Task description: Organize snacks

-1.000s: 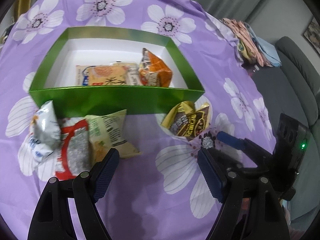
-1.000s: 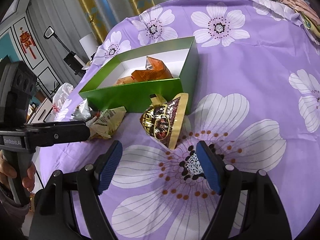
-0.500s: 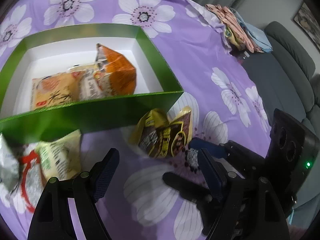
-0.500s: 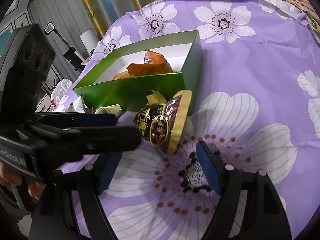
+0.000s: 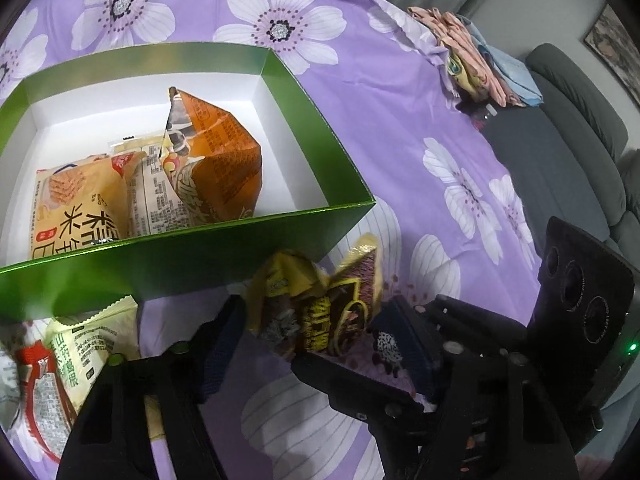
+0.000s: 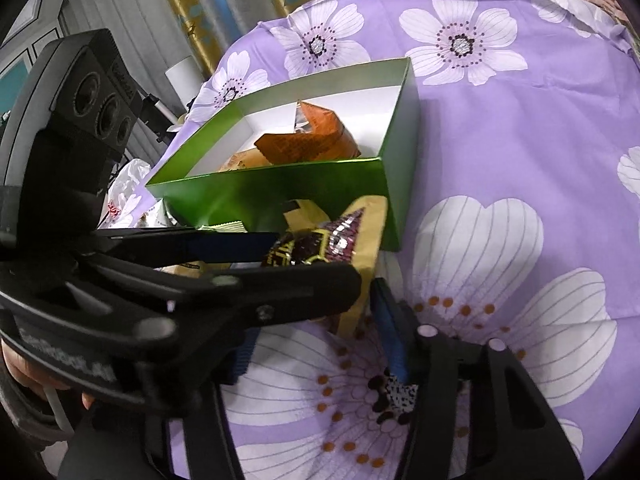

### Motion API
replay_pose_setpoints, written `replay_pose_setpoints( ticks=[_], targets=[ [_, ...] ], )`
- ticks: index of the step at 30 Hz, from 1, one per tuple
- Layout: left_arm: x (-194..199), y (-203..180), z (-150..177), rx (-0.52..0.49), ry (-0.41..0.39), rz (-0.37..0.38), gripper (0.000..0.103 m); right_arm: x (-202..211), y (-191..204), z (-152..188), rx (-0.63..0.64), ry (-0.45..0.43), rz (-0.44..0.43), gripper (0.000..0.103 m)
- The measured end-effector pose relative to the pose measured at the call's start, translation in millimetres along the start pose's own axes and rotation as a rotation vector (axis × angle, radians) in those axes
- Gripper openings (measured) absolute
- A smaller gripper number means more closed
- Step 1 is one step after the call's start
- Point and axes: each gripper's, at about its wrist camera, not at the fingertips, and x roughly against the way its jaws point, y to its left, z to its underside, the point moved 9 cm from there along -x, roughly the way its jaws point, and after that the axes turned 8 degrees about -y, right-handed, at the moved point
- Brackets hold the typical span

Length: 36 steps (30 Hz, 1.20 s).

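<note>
The dark brown-and-gold snack packet [image 5: 320,312] lies on the purple flowered cloth [image 5: 400,128] just outside the near right corner of the green box [image 5: 192,264], its puffed body close against the box's front wall and its long axis running roughly along that wall. Both tools have converged on it. The left hand-held gripper [image 5: 316,344] straddles it, one blue pad at the packet's left end and the other at its right; its jaws have just been closing, and the left pad looks to be on the wrapper, though I cannot tell whether they grip. The right hand-held gripper [image 6: 320,344] comes from the side away from the box, the packet's lower gold edge ahead between its fingers; its jaws have also just been closing, still apart, not touching it. The left one seems better placed. Inside the box lie an orange packet [image 5: 216,160] and a rice-cracker packet [image 5: 80,208]; more snacks [image 5: 72,368] wait left of the box's front wall.
</note>
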Motion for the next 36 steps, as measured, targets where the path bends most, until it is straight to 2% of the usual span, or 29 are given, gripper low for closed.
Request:
replay_pose_setpoints(
  ticks=[8,18,36],
  targets=[
    [2,5,2,0.021,0.002,0.013,0.058,-2,-1,0,-0.006,-0.001,-0.005,0.045],
    [14,0,3,-0.016,-0.017,-0.005,0.055,4,7,-1,-0.010,-0.024,-0.040,0.039],
    [84,-18,-18,-0.052,-0.184,-0.026,0.055,47,58,-35,0.119,-0.123,-0.067,0.039]
  ],
)
